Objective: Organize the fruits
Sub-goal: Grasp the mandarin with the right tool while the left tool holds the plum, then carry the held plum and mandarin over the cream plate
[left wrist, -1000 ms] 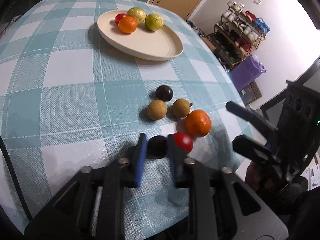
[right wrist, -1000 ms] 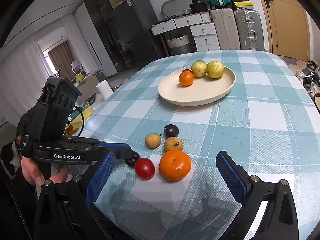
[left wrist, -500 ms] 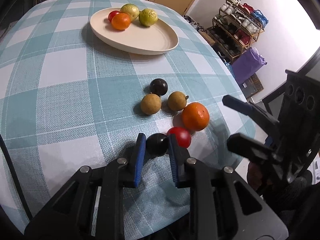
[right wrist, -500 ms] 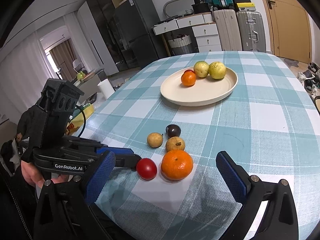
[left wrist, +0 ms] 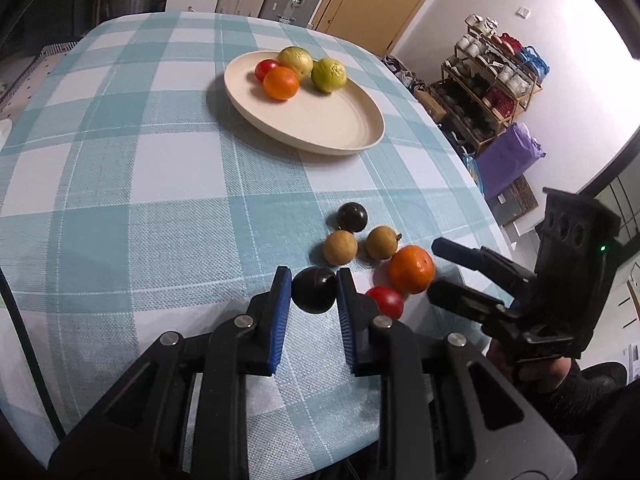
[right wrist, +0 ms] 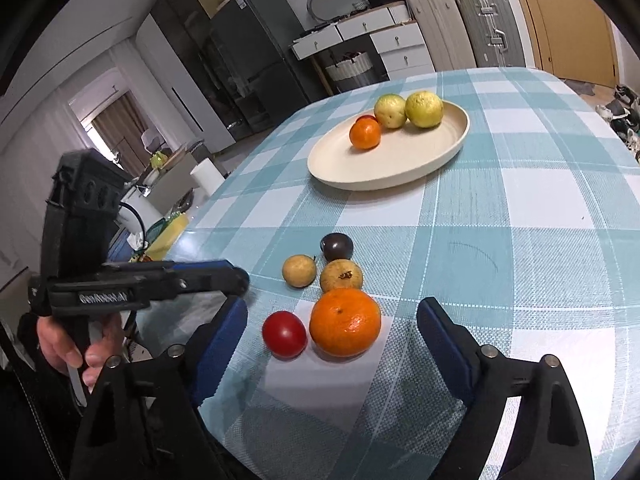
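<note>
Checked tablecloth [left wrist: 160, 184] — plate [left wrist: 352, 136], four fruits [left wrist: 281, 83]

"GenRobot.AI" in white letters on side of left gripper [right wrist: 236, 280]; blurred. No other readable text.

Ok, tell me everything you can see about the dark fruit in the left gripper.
The dark fruit is small, round, near black, with a smooth, slightly glossy skin. The left gripper is shut on it, a blue pad on each side, near the table's front edge. It looks apart from the red fruit. The right view hides it.
</note>
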